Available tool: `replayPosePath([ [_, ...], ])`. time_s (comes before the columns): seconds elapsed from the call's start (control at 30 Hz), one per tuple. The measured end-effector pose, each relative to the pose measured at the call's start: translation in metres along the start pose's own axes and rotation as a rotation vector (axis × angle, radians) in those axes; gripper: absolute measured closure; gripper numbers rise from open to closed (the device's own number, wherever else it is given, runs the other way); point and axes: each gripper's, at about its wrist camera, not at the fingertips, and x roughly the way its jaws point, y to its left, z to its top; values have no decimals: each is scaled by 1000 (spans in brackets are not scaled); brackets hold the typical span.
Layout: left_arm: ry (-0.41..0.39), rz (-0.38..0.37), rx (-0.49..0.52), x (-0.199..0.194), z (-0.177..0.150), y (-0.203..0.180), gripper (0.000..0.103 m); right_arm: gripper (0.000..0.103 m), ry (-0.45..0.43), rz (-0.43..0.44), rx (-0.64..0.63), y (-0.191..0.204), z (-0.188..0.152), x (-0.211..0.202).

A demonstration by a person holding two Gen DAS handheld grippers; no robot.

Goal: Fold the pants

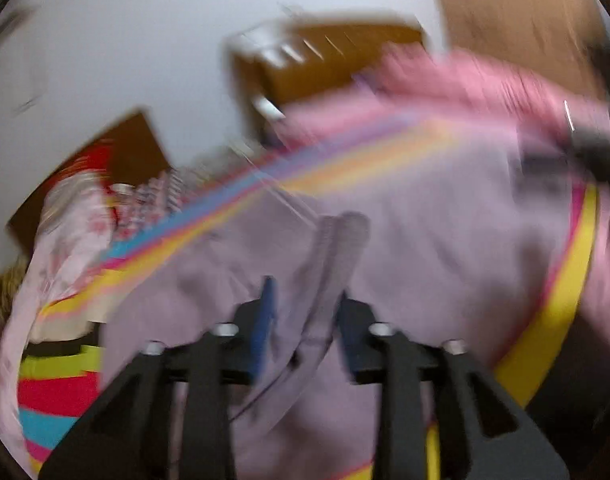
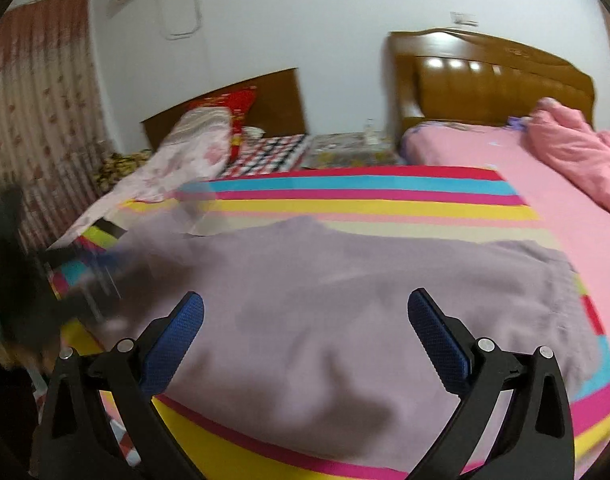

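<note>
Lying spread across a striped bedcover point(image 2: 369, 196) of cyan, magenta, yellow and cream bands, the pale lilac soft-fabric pants point(image 2: 345, 312) cover the near middle of the bed, with their ribbed edge toward the right side in the right wrist view. The right gripper point(image 2: 305, 312) hangs above this cloth with its jaws spread wide, blue textured pads point(image 2: 437, 336) well apart and nothing between them. In the left wrist view, which is heavily smeared by motion blur, the left gripper point(image 1: 305, 304) has its jaws part-way apart, and a narrow raised fold of the lilac pants point(image 1: 425, 220) stands between its blue pads point(image 1: 267, 312); whether the pads press on that fold cannot be told through the blur, though a gap shows on the left side of the cloth. In the right wrist view a dark blurred shape at the far left edge sits over the left end of the pants; it is too smeared to identify. Beyond the striped cover lies a pink sheet point(image 2: 545, 184) with a crumpled pink blanket point(image 2: 577, 148) at the right, in front of a glossy brown wooden headboard point(image 2: 493, 80). A second, lower brown headboard point(image 2: 273, 96) stands to the left, with a red pillow point(image 2: 241, 104) and a floral pink cloth point(image 2: 177, 160) before it, and a patterned reddish curtain point(image 2: 41, 100) hangs at the far left.
</note>
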Motion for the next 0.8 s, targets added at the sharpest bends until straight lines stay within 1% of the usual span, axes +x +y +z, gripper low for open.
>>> replayPosePath([
  [0.03,23,2,35,6,-6,-13,49,5,11,-21,4,-6,-3,-1],
  [0.07,15,3,52,3,-13,-22,48,5,30,-28,10,-11,-6,0],
  [0.1,-3,4,35,-2,-15,-21,37,5,43,-25,16,-14,-8,1],
  [0.13,-48,7,-31,-18,-19,-14,27,4,66,-7,26,-15,-11,4],
  [0.17,-98,9,-107,-34,-25,-1,11,4,79,10,34,-15,-14,6],
  [0.2,-137,6,-167,-46,-30,9,8,5,92,31,41,-14,-17,9],
  [0.23,-176,-5,-256,-60,-42,28,7,5,121,70,48,-9,-20,16],
  [0.27,-187,-5,-338,-69,-56,48,6,5,139,96,51,-5,-23,16],
  [0.3,-182,9,-389,-74,-62,60,6,5,161,134,54,1,-24,22],
  [0.33,-162,44,-450,-79,-71,78,6,5,189,191,60,9,-26,30],
  [0.4,-77,141,-542,-78,-102,106,8,5,235,291,90,26,-29,42],
  [0.43,-55,167,-565,-77,-111,115,8,6,265,351,118,34,-29,51],
  [0.5,-32,211,-600,-80,-131,129,8,10,303,417,147,48,-29,61],
  [0.53,-27,221,-610,-82,-135,132,8,14,330,441,150,57,-30,68],
  [0.6,-25,228,-625,-86,-143,141,8,21,381,448,157,69,-31,80],
  [0.7,-28,206,-643,-85,-149,141,7,23,471,443,205,79,-36,101],
  [0.8,-16,196,-619,-73,-151,141,7,23,479,444,228,84,-34,111],
])
